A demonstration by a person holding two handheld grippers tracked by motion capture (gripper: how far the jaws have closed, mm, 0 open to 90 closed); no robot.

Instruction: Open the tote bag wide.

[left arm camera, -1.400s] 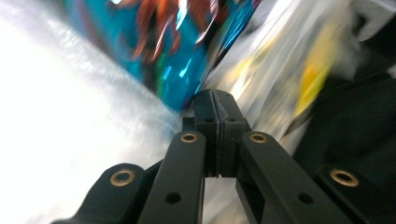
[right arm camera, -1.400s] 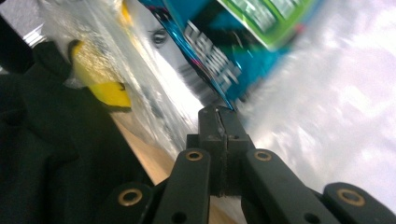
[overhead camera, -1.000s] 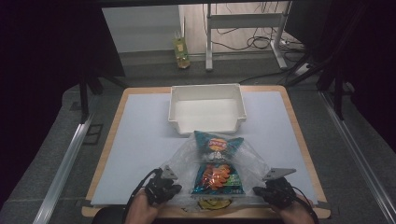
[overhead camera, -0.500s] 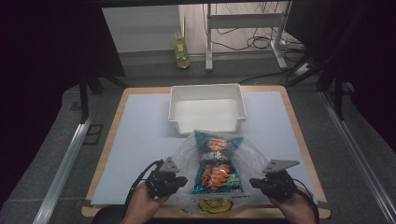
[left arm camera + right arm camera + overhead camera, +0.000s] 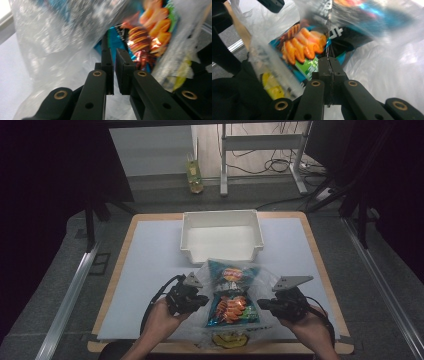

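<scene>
clear crinkly plastic bag (image 5: 227,285) of colourful snack packets (image 5: 231,309) at the near edge of the white-topped wooden table (image 5: 150,265), just in front of the white rectangular plastic bin (image 5: 221,236). left gripper (image 5: 196,299) pinched on the bag's left edge — right gripper (image 5: 262,304) clamped tight on its right edge.

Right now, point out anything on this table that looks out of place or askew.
Nothing looks damaged or spilled. The clear plastic bag of snack packets is stretched between the left claw and right claw, both pinching its film, with its near end overhanging the table edge. The white bin sits square.
</scene>
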